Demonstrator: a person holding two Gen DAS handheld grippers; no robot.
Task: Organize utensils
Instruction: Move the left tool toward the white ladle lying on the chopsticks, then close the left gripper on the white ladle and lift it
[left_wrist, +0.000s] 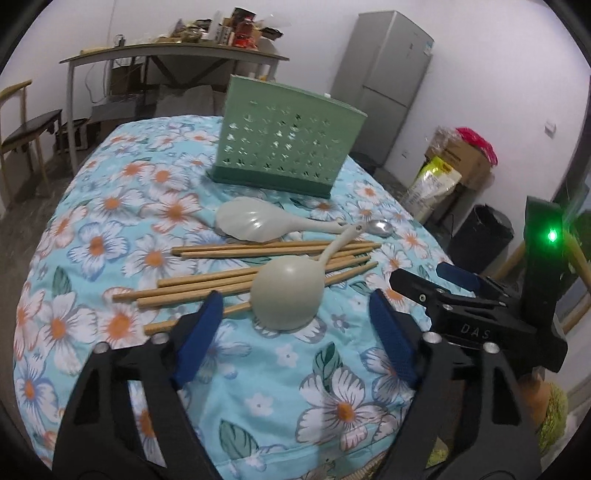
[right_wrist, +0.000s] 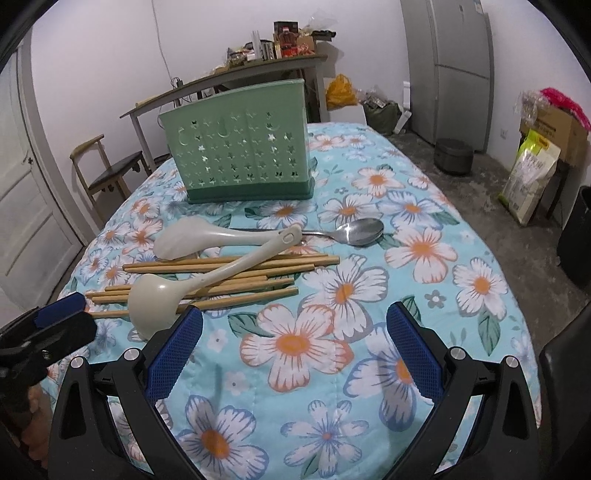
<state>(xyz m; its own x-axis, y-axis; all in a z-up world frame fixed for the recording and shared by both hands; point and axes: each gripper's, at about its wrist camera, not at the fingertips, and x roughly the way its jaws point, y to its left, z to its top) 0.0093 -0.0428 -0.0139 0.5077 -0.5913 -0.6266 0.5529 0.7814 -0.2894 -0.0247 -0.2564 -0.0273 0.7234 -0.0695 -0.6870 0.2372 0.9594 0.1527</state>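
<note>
Hovering over the floral tablecloth (right_wrist: 332, 387), the left gripper (left_wrist: 295, 328) and right gripper (right_wrist: 293, 354) both gape, holding nothing. Ladle (left_wrist: 286, 295), chopsticks (left_wrist: 207, 286), rice paddle (left_wrist: 251, 221) and metal spoon (right_wrist: 360, 230) lie near the green holder (left_wrist: 288, 144), which stands farther back.

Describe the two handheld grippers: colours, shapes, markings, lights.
Both are matte black, with two broad, triangular cut-out fingers fixed by silver screws. The left gripper and right gripper carry blue, grid-textured pads. Seen from the left wrist view, the right gripper's body bears pale "DAS" lettering and a lit green indicator light. No cables or sleeves show.
</note>
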